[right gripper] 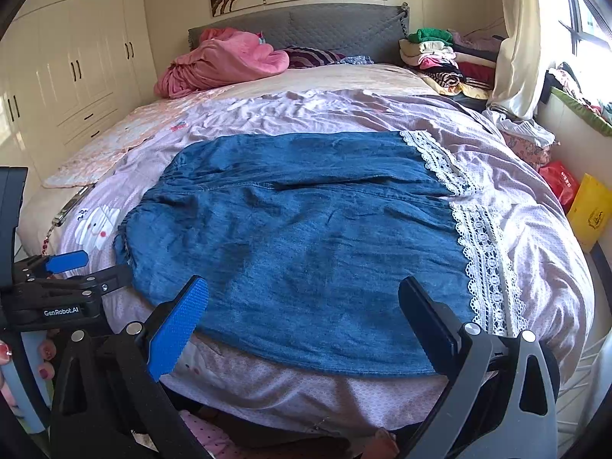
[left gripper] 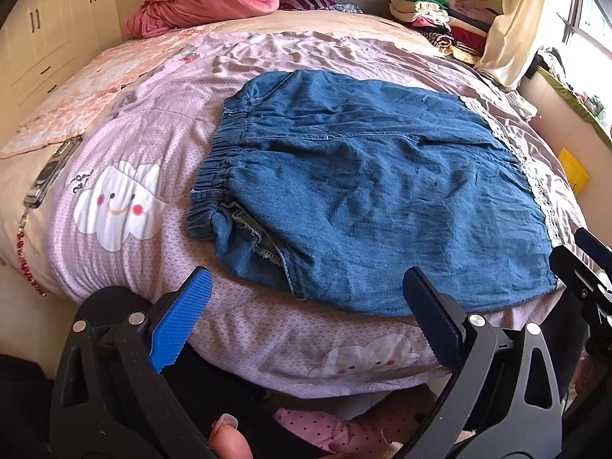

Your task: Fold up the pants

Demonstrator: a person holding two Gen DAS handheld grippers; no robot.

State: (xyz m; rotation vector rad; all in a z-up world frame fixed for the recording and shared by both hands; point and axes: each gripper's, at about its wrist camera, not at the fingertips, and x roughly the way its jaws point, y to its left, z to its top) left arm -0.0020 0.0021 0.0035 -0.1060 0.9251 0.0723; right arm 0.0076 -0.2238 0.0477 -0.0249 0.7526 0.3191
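The denim pants (left gripper: 367, 191) lie spread flat on the near half of the bed, elastic waistband to the left and white lace-trimmed hems (right gripper: 478, 244) to the right, with their near edge close to the mattress edge. The left gripper (left gripper: 306, 313) hovers just short of that edge, jaws spread wide and holding nothing; the right gripper (right gripper: 302, 325) does the same nearer the hem end, also wide open and empty. Under the pants is a wrinkled lilac bedsheet (left gripper: 160, 130) printed with smiling clouds. A phone (left gripper: 51, 172) rests near the bed's left edge. A pink blanket (right gripper: 225, 61) is bunched at the grey headboard (right gripper: 344, 26), and folded clothes (right gripper: 440, 57) are stacked in the far right corner beside a cream curtain (right gripper: 516, 46). White wardrobes (right gripper: 76, 57) line the left wall.
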